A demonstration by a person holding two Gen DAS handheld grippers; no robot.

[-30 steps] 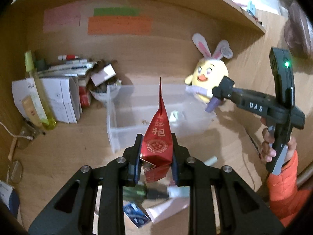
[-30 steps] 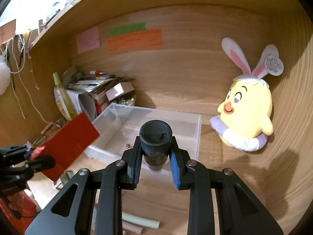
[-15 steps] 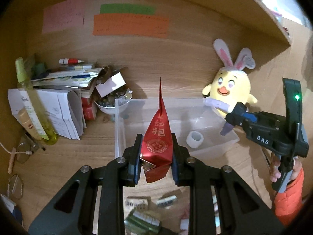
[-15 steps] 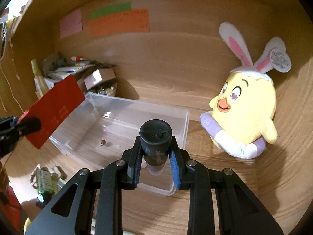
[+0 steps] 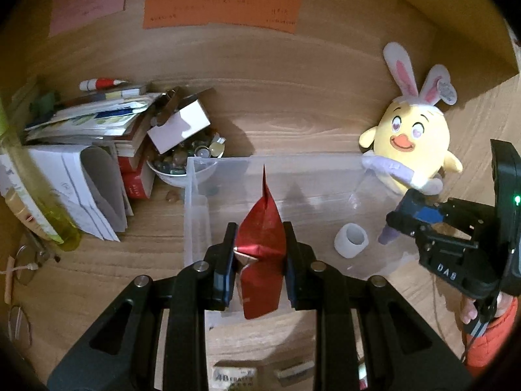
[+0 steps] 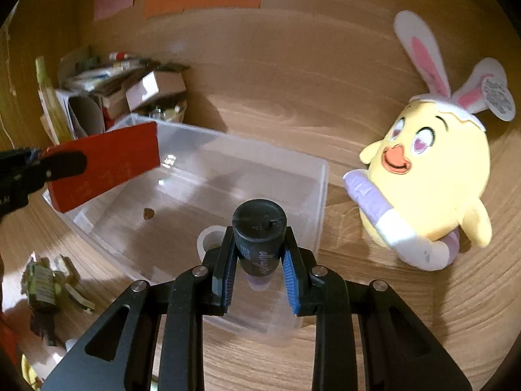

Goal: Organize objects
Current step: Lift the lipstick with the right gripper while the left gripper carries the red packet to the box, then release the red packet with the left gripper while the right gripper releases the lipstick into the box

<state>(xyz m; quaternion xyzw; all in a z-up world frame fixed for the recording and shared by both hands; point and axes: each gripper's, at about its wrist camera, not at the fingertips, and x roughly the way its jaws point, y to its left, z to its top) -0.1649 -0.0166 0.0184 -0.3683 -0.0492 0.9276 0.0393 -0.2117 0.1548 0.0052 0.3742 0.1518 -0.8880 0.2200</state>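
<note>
Left wrist view: the left gripper hides the red packet's lower sides; jaws clamp it above the clear bin.

Right wrist view: the right gripper's jaws pinch a dark-capped tube, its lower end hidden, over the bin's near corner.

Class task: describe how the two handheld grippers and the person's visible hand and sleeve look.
Both the left gripper and the right gripper are black, with silver bolts and blue-edged pads. The right one carries white "DAS" lettering and a green light. An orange sleeve covers the wrist.
</note>
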